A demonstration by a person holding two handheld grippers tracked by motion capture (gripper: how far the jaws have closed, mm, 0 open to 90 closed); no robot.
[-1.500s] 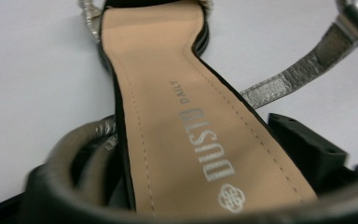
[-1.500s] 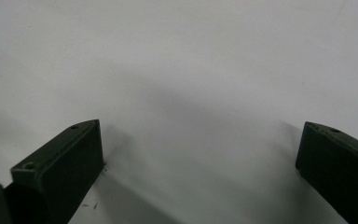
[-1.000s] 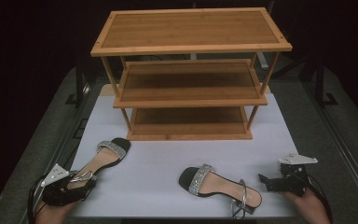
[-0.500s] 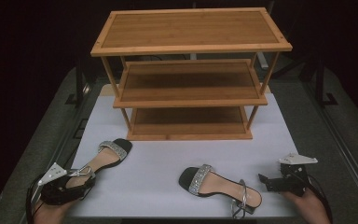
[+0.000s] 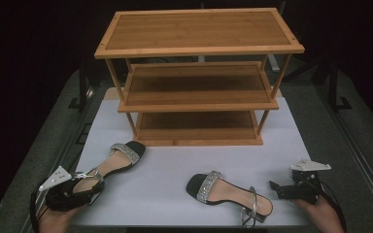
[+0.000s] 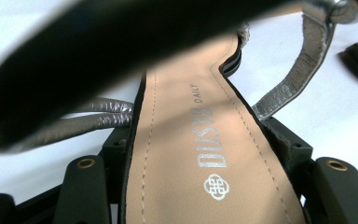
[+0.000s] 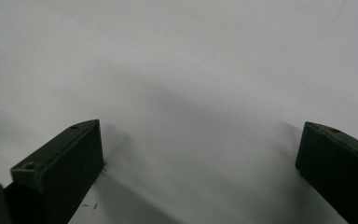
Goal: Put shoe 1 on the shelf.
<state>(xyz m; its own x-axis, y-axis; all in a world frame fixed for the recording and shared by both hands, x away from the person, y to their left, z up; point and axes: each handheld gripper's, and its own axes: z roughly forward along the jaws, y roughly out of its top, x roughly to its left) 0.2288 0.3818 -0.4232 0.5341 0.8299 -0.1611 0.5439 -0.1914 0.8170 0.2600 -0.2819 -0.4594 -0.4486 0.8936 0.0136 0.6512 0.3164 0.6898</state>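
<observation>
**A loose hold on the heel could drop the sandal short of the rack**

The left sandal [image 5: 108, 167] lies on the white mat [image 5: 165, 165] at the near left, toe toward the wooden shoe rack [image 5: 199, 77], and its heel end sits between the jaws of my left gripper [image 5: 85, 187]. In the left gripper view the tan insole [image 6: 200, 154] runs up between my two black jaws, which flank its edges; I cannot tell whether the pads truly press. If they only brush the sole, I judge the shoe would tip toe-down and slide out on lifting. The silver ankle strap [image 6: 293, 79] loops loose beside one jaw and could snag. My right gripper [image 5: 284, 188] rests on the mat with its jaws wide apart and nothing between them, near the other sandal [image 5: 228, 194]; a careless sweep might knock that one.
</observation>
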